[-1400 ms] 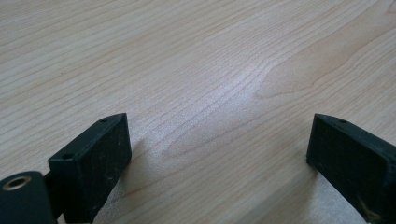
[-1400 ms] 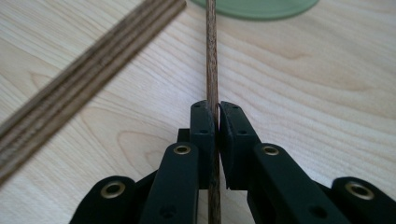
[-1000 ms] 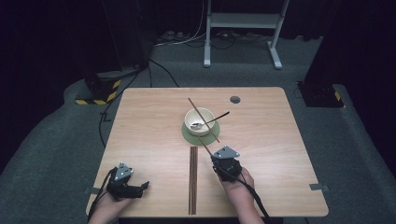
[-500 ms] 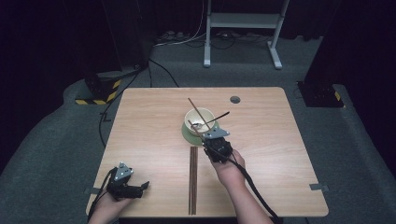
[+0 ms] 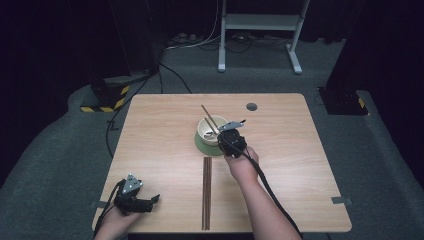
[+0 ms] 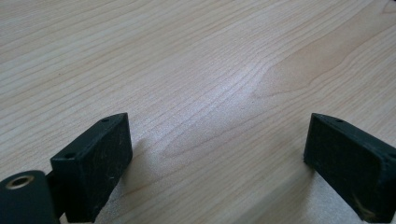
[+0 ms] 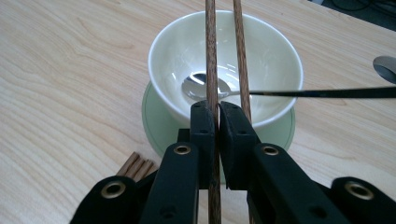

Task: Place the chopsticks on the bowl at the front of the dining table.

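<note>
Chopsticks are what you are working on, and you look about midway. Your right claw (image 7: 217,109) is pinched on one chopstick (image 7: 211,56), its pads pressed tight against the wood just at the near rim of the white bowl (image 7: 187,51); the stick runs on over the bowl. A second stick (image 7: 241,51) lies just beside it across the bowl, outside the pads as far as the right gripper view shows. The bowl sits on a green saucer (image 7: 159,123) mid-bench, with a spoon (image 7: 205,88) resting in it, handle out over the rim.

Left to handle, by my reading: the pair of chopsticks (image 5: 206,192) lying parallel on the bench (image 5: 300,165) in front of the saucer, untouched, and the stick you hold, not yet let go.

Your left claw (image 6: 215,158) stands spread wide over bare wood at the near left corner, holding nothing.
</note>
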The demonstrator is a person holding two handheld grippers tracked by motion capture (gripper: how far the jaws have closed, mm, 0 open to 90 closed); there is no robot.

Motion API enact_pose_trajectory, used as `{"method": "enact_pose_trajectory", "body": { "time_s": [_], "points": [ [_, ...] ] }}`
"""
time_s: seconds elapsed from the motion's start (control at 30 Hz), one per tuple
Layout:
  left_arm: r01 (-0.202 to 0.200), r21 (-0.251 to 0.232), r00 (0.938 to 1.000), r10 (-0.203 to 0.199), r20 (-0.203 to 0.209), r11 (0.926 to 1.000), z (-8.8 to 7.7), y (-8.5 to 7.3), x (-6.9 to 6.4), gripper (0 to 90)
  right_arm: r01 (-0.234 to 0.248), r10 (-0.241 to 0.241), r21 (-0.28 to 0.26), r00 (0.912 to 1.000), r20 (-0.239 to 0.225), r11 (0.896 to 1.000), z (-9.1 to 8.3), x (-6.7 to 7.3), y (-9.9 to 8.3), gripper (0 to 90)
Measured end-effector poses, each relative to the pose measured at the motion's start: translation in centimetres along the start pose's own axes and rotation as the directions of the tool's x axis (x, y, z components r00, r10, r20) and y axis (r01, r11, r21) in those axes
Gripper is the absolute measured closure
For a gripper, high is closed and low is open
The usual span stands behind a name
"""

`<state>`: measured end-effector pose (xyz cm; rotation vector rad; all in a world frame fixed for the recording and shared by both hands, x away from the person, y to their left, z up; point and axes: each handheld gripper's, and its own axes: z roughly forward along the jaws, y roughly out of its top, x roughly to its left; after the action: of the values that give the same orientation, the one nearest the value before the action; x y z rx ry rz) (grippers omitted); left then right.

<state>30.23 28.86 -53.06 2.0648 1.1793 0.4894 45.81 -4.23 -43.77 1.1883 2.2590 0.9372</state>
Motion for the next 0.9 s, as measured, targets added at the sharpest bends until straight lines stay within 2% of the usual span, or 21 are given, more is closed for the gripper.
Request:
{"method": "enact_pose_trajectory", "body": {
  "time_s": [0.37, 0.4, 0.53, 0.57, 0.67, 0.8, 0.9],
  "points": [
    [-0.009, 0.000, 1.0000, 0.009, 0.003, 1.0000, 0.0, 0.0, 0.1, 8.0, -0.010, 0.010, 0.024, 0.9998, 0.016, 1.000, 1.2, 0.0, 2.6, 84.6],
    [-0.006, -0.002, 1.0000, 0.006, 0.003, 1.0000, 0.1, 0.0, 0.0, 7.9, -0.006, 0.006, 0.017, 0.9996, 0.028, 1.000, 1.5, 0.0, 2.8, 84.6],
    [-0.009, 0.000, 1.0000, 0.009, 0.003, 1.0000, 0.0, 0.0, 0.1, 8.0, -0.021, 0.020, 0.018, 0.9993, 0.031, 1.000, 2.0, -0.1, 3.5, 84.6],
    [-0.006, -0.002, 1.0000, 0.006, 0.003, 1.0000, 0.1, 0.0, 0.0, 8.0, -0.014, 0.013, 0.037, 0.9994, 0.033, 0.999, 2.5, -0.1, 3.9, 84.6],
    [-0.010, 0.002, 0.9999, 0.010, 0.005, 1.0000, 0.0, 0.0, 0.1, 8.0, 0.000, -0.002, 0.050, 0.9989, 0.046, 0.999, 3.3, -0.1, 4.3, 84.6],
    [-0.011, 0.000, 0.9999, 0.011, 0.005, 0.9999, 0.0, 0.0, 0.1, 8.0, -0.027, 0.024, 0.057, 0.9986, 0.047, 0.998, 4.1, -0.5, 4.9, 84.6],
    [-0.003, -0.003, 1.0000, 0.003, 0.009, 1.0000, 0.1, 0.0, 0.0, 8.0, -0.020, 0.016, 0.069, 0.9984, 0.055, 0.997, 4.7, -0.5, 5.1, 84.6]
  ]
}}
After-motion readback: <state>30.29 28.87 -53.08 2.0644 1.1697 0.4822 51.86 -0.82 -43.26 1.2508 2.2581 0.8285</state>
